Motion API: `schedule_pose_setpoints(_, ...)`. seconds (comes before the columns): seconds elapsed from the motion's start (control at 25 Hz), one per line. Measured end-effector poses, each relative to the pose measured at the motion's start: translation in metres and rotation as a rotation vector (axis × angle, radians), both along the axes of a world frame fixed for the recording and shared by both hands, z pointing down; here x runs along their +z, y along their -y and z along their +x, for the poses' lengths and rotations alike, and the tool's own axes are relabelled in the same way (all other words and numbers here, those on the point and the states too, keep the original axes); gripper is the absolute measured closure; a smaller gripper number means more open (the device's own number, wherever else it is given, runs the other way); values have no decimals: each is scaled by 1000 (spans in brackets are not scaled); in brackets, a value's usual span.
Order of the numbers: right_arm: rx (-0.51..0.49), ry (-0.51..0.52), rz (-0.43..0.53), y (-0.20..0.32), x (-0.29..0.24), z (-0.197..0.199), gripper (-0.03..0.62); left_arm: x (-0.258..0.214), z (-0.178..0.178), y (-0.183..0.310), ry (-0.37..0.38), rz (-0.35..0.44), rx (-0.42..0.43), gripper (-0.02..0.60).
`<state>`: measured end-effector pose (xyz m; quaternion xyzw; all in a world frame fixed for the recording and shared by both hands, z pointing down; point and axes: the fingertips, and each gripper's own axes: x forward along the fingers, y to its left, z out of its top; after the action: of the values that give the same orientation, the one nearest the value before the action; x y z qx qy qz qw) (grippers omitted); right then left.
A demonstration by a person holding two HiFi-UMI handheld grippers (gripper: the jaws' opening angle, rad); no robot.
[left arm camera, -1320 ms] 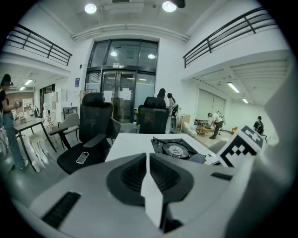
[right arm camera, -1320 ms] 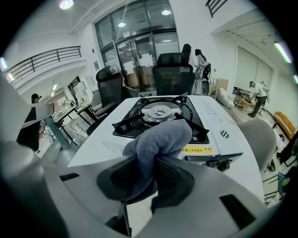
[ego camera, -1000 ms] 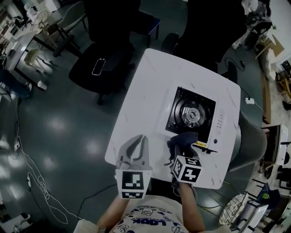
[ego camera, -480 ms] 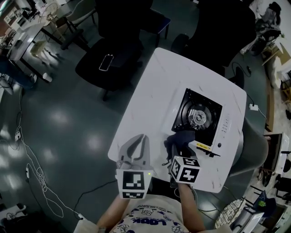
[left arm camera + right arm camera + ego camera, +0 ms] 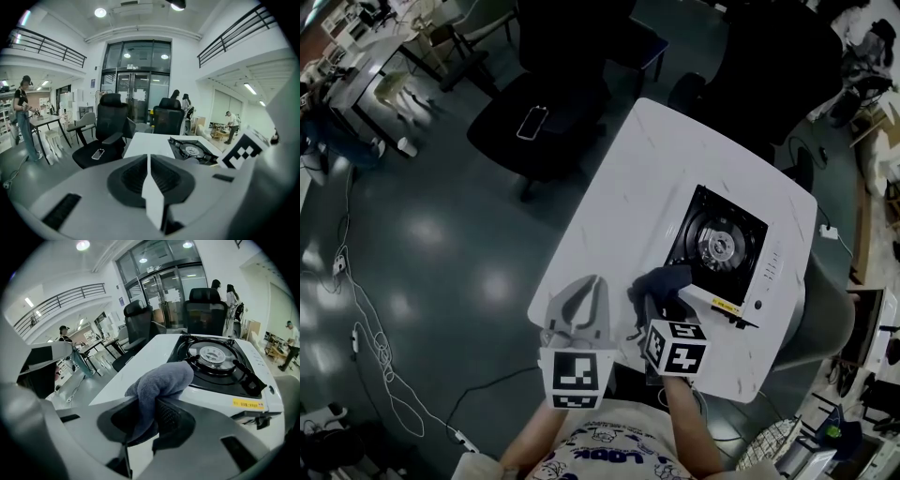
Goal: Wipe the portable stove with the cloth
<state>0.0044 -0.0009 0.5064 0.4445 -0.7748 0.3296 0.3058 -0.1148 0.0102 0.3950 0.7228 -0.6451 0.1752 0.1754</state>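
Note:
The portable stove is black-topped with a white control panel and lies on the white table's right side. In the right gripper view the stove sits just ahead. My right gripper is shut on a grey-blue cloth, held at the stove's near-left corner. The cloth bulges forward from between the jaws. My left gripper is shut and empty, over the table's near-left edge. The same gripper shows its jaws pressed together.
Two black office chairs stand beyond the table, one carrying a phone on its seat. Cables trail across the floor on the left. More desks and several people are farther off.
The head view has shifted, so the table and stove sit slightly further right and lower. The right gripper with the cloth has drawn back a little from the stove's corner.

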Motion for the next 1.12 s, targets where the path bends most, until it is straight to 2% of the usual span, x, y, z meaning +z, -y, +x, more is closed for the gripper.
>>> schedule_pose_setpoints(0.44,-94,43,4,4,-8,-33,497,1,-10,-5,3,-3,-48,551)
schedule_pose_setpoints(1.12,-132,77,19,4,-19,-48,497,5,-18,-10,1,-9,-84,551)
